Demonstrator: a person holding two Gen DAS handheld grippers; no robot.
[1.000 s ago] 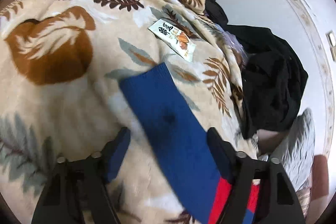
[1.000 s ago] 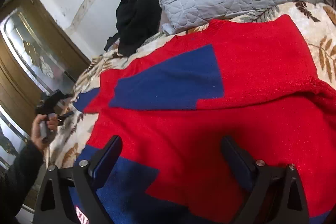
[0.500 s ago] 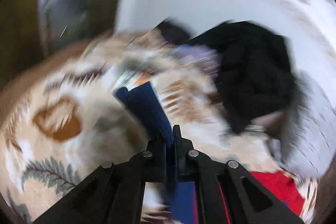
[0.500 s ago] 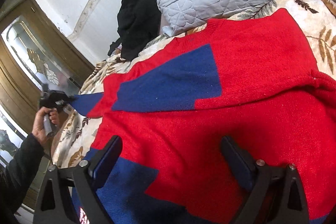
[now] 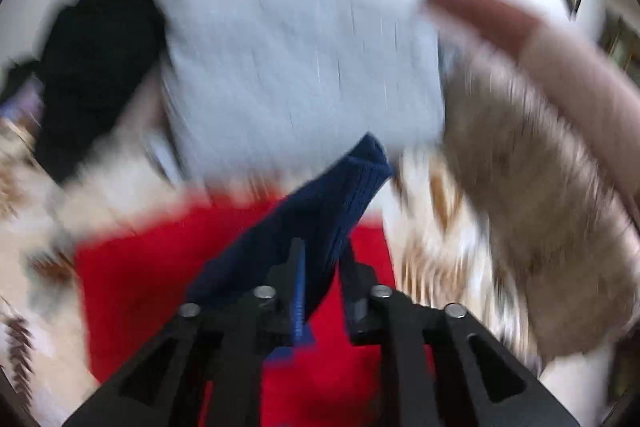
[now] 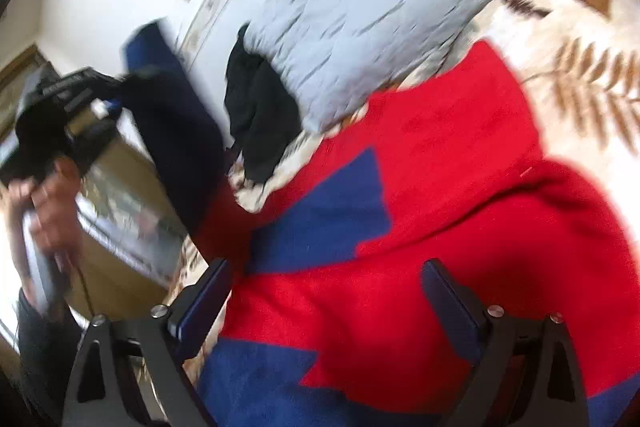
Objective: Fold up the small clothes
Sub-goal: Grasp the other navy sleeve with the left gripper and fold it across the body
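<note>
While the red-and-blue knit sweater (image 6: pixel 460 227) lies spread on the leaf-print blanket (image 6: pixel 580 39), its navy sleeve (image 5: pixel 320 219) is up in the air, pinched between the jaws of the left gripper (image 5: pixel 320 267). Jaws nearly together, knit bunched between them, cuff end sticking out past the tips. The right wrist view confirms it: sleeve hangs from the raised tool down to the shoulder of the body panel, which sits flat.

Likely reason for the lift: carry the sleeve inward across the red chest so it lands as the first fold. Grip near the cuff gives control of the whole sleeve length.

Right gripper (image 6: pixel 328 303) hovers low over the hem side of the sweater, jaws spread wide, nothing between them. Can't tell if it touches the fabric. Probably positioned to pin or steady the body.

Grey quilted pillow (image 6: pixel 380 7) and a black garment (image 6: pixel 260 107) sit beyond the collar end, well apart from the fold zone.

Both views are motion-blurred, so exact sleeve landing line is unclear. Risk: the body panel drags along.
</note>
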